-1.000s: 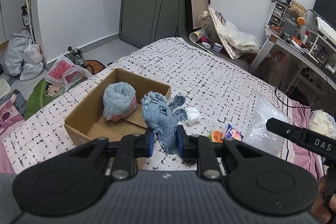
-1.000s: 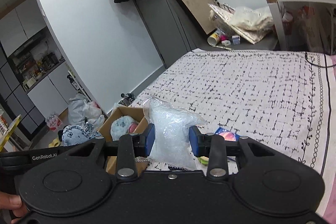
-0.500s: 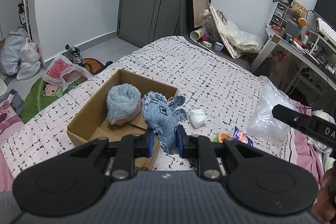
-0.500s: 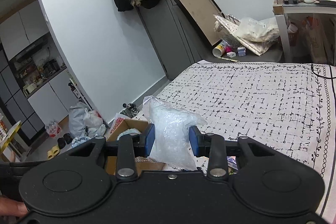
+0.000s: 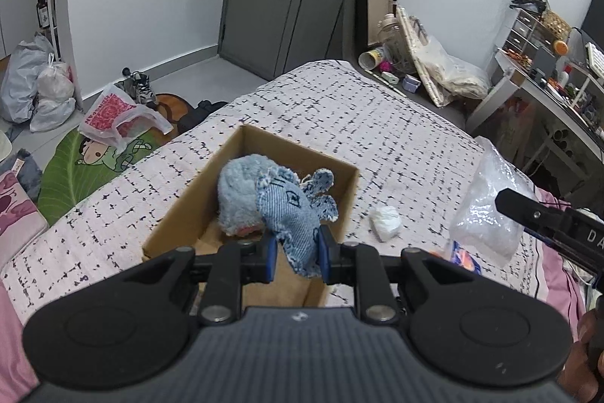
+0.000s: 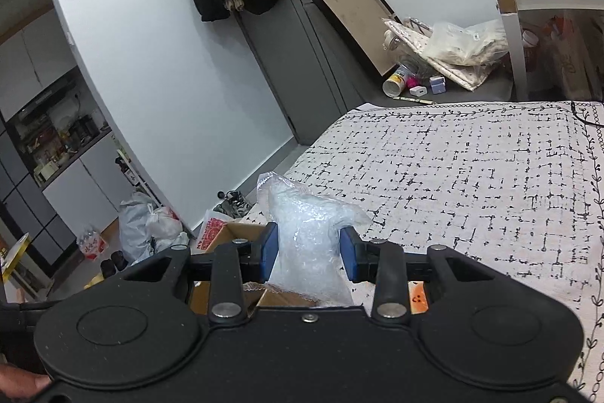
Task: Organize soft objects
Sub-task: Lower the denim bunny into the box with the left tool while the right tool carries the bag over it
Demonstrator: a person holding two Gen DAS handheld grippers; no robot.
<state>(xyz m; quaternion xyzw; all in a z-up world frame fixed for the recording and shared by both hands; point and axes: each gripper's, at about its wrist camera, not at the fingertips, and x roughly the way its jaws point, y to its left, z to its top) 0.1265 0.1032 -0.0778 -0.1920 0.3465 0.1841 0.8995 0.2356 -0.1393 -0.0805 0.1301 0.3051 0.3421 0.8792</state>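
My left gripper [image 5: 296, 257] is shut on a blue denim stuffed toy [image 5: 296, 210], held over the near end of an open cardboard box [image 5: 339, 199] on the bed. A fuzzy light-blue rolled soft item [image 5: 236, 191] lies inside the box, just behind the toy. My right gripper [image 6: 307, 257] is shut on a clear plastic bag of white filling [image 6: 305, 233]; in the left wrist view that bag [image 5: 487, 210] hangs at the right, above the bed. Below the right gripper, a corner of the box [image 6: 234, 233] shows.
A white crumpled wad [image 5: 385, 223] and a small orange and blue packet [image 5: 462, 257] lie on the patterned bedspread [image 5: 377, 123] right of the box. Bags and a green mat cover the floor at the left. A cluttered desk [image 5: 547, 89] stands at the right.
Both grippers have moved forward and left with their loads. The denim toy now hangs over the box's inside rather than beside its right edge. Both grips are unchanged.
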